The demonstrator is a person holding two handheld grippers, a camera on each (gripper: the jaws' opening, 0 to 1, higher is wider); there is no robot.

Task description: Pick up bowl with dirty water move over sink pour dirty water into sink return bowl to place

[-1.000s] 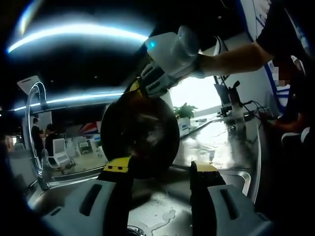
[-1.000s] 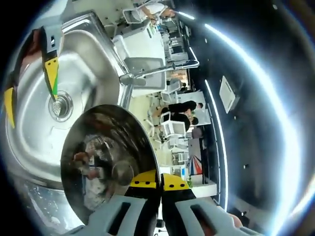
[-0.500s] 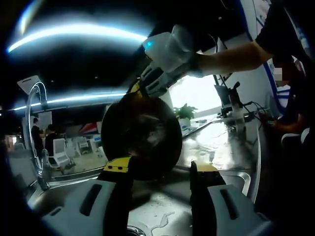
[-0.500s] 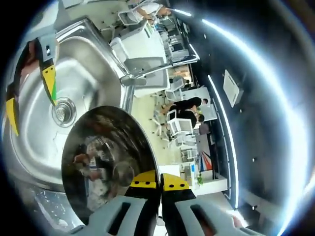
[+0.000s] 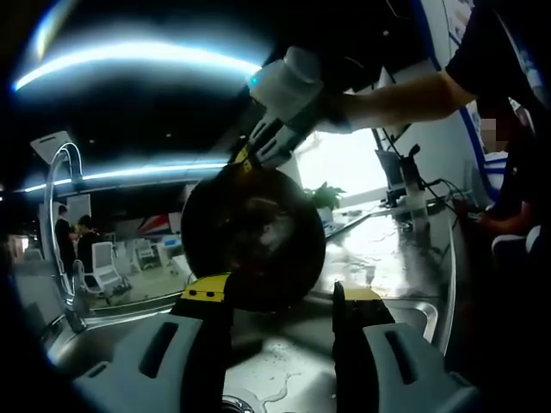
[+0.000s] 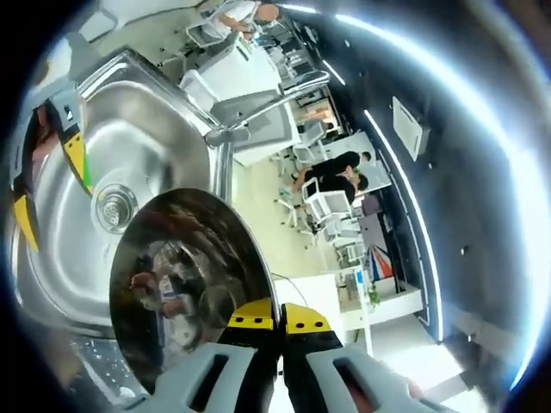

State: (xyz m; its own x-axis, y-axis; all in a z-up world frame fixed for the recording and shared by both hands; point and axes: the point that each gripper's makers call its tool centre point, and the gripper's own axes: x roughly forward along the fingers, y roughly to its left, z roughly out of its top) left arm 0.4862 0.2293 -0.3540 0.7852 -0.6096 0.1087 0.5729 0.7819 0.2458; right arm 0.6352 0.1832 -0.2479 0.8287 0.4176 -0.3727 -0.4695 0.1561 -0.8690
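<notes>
Steel bowl (image 6: 185, 284) is tipped on edge over the sink (image 6: 164, 138), rim pinched in the right gripper (image 6: 280, 320). Left gripper (image 5: 280, 297) hangs spread, holding nothing (just hovering nearby). Looks like the pour is basically finishing; next it needs levelling and carrying back to the bench.

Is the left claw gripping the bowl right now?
No. In the left gripper view the left claw stands open below the bowl, whose rim is pinched by the right claw.
</notes>
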